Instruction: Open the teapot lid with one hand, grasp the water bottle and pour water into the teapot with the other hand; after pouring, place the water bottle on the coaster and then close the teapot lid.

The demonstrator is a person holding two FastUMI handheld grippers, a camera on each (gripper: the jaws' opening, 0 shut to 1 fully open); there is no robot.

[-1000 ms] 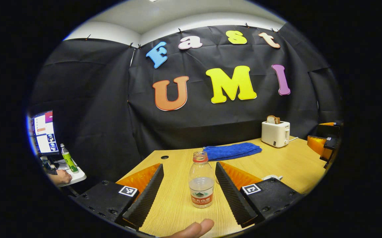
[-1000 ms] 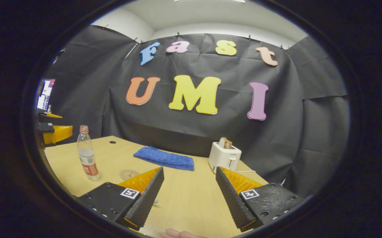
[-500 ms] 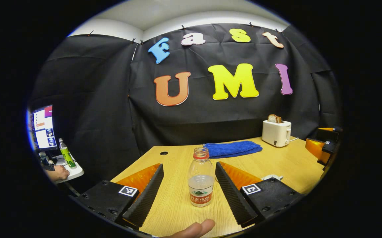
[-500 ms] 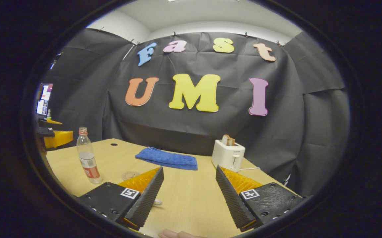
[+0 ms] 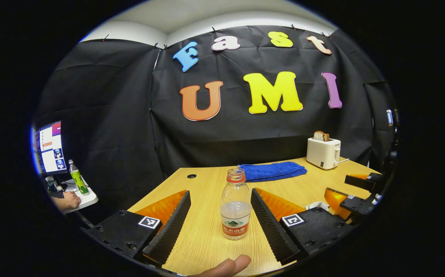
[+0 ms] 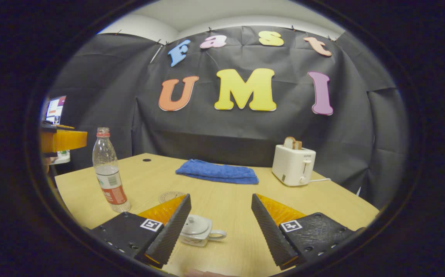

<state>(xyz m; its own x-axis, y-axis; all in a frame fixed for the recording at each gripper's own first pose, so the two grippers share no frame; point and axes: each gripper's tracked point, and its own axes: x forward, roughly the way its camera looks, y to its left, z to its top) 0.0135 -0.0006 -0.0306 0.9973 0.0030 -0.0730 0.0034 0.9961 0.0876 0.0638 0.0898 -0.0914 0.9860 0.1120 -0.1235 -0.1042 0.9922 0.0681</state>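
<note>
A clear water bottle with a red neck ring and a red label stands upright on the wooden table, partly filled. My left gripper is open, its fingers on either side of the bottle without touching it. In the right gripper view the bottle stands at the left. A small white teapot with its lid on sits low between the fingers of my open right gripper. A round coaster lies flat just beyond the left finger. A white bit of the teapot peeks out beside my right gripper.
A folded blue towel lies at the back of the table, and a white toaster with bread stands to its right. The left gripper hangs at the far left. Off the table stand a monitor and a green bottle.
The right gripper has come lower and nearer to the table, bringing the teapot into its view between its fingers. The left gripper has hardly moved around the bottle.
</note>
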